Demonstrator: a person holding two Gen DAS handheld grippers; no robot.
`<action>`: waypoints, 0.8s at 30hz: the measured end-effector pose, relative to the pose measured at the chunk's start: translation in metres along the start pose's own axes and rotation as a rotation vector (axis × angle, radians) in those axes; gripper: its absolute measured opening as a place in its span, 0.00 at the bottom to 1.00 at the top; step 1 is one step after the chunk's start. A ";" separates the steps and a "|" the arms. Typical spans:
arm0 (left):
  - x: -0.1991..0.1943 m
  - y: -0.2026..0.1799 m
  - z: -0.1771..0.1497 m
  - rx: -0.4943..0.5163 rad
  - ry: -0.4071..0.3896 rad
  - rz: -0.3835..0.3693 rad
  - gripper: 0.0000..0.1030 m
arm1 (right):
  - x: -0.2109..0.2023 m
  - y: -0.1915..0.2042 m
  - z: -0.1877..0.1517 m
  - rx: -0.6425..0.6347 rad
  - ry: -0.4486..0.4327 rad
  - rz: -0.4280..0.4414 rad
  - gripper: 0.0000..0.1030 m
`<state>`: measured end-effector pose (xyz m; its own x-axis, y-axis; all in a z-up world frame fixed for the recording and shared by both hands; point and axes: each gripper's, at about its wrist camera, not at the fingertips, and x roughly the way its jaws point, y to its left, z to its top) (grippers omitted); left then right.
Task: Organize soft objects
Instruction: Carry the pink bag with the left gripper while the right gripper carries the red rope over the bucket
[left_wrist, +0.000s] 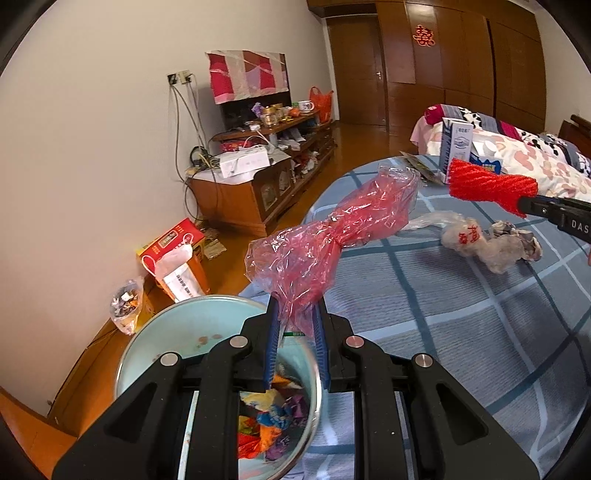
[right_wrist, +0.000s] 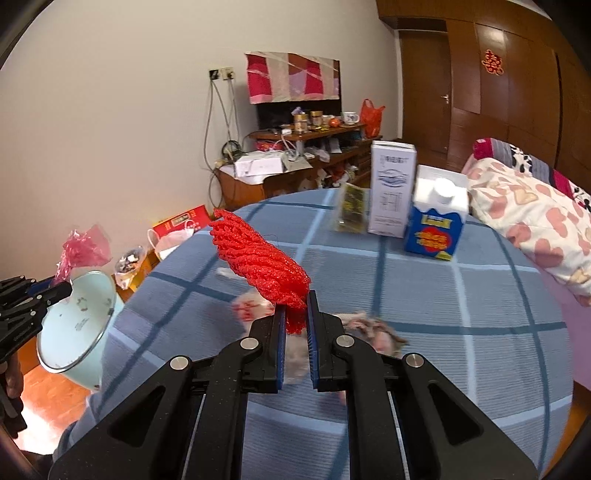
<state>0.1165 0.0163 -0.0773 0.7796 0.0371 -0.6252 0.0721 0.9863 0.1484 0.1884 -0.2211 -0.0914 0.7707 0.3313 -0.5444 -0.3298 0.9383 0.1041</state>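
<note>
Through the left wrist camera, I am watching the left gripper (left_wrist: 295, 325) clamping the lower end of a red plastic bag (left_wrist: 332, 236); the jaws are drawn narrow onto it, and the bag is rising up and away from them, crumpled and see-through. Directly under the jaws a pale blue bucket (left_wrist: 177, 325) is sitting with its mouth open, and bright wrappers (left_wrist: 269, 424) are lying in its bottom. Ahead and to the right of the jaws the desk (left_wrist: 443, 332) is spreading out under a blue checked cloth. A whitish crumpled bag (left_wrist: 465, 236) with red print is lying on it, well beyond the jaws, touching another crumpled wad to its right. At the far right the right gripper (left_wrist: 524, 206) is coming into view, pinching a red mesh bundle (left_wrist: 491, 184).

Through the right wrist camera, I am seeing the right gripper's jaws closed narrowly on the tail of the red mesh bundle, which is sticking up and to the left above the desk. Beyond the jaws two cartons are standing upright side by side, a white carton (right_wrist: 391, 188) and a blue carton (right_wrist: 436, 221). Far left of the jaws, the left gripper is holding the red plastic bag over the bucket's rim.
</note>
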 end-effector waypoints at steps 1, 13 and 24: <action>-0.001 0.002 -0.001 -0.002 -0.001 0.005 0.17 | 0.000 0.005 -0.001 -0.004 0.001 0.007 0.11; -0.014 0.027 -0.015 -0.030 0.003 0.049 0.17 | 0.007 0.050 -0.008 -0.056 -0.003 0.061 0.11; -0.023 0.045 -0.023 -0.050 0.003 0.081 0.17 | 0.012 0.081 -0.008 -0.103 -0.005 0.103 0.11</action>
<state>0.0875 0.0632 -0.0745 0.7795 0.1173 -0.6154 -0.0219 0.9868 0.1604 0.1659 -0.1418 -0.0964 0.7328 0.4256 -0.5309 -0.4611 0.8844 0.0725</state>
